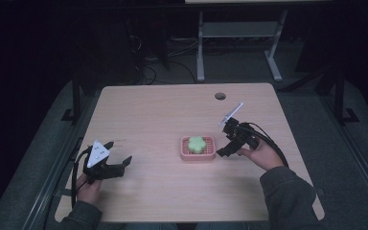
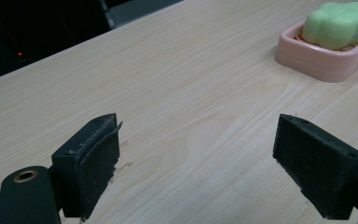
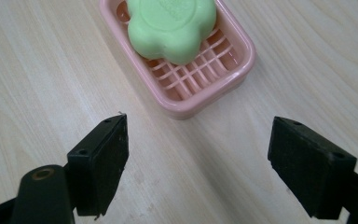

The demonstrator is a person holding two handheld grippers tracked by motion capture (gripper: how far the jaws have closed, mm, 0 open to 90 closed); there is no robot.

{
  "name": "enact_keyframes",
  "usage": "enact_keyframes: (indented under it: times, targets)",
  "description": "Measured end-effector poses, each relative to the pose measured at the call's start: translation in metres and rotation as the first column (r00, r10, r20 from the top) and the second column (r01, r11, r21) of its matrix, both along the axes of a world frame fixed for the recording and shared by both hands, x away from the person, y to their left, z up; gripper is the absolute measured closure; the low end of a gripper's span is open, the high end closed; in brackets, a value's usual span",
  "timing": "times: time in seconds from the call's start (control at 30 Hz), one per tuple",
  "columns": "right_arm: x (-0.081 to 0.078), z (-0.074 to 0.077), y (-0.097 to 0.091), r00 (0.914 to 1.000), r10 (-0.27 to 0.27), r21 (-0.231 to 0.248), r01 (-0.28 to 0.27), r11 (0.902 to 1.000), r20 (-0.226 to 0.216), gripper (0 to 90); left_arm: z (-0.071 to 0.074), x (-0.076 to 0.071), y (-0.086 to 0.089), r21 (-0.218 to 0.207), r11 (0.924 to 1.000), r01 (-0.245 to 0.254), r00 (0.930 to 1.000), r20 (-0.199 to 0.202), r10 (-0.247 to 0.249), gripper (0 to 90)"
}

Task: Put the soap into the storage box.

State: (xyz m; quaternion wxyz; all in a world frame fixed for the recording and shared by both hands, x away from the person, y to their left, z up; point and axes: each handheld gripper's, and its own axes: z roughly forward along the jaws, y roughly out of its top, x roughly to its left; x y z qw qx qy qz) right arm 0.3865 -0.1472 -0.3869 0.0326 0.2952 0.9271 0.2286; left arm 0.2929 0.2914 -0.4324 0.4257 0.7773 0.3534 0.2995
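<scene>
Pale wood-grain table, rounded corners, round cable hole near far edge; wide bare surface all around. Pink plastic soap dish with slatted grid floor sits right of centre, well clear of every edge. Green flower-shaped soap, smooth and matte, lies in it. Right gripper just beside the dish, jaws spread wide, empty. Left gripper near the front-left edge, jaws apart, empty.
</scene>
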Motion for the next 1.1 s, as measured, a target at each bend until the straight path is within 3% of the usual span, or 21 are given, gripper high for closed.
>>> enact_keyframes:
  times: [0.63, 1.1]
  targets:
    - [-0.017, -0.012, -0.036, 0.9976, -0.062, 0.004, 0.062, 0.998, -0.029, 19.6, -0.001, 0.0, -0.001, 0.009, 1.0, 0.002, 1.0, -0.004, -0.002, 14.1]
    - [-0.029, -0.018, -0.051, 0.9967, -0.077, 0.0, 0.077, 0.997, -0.026, 19.8, -0.001, 0.0, -0.001, 0.008, 1.0, 0.003, 1.0, -0.006, -0.003, 14.1]
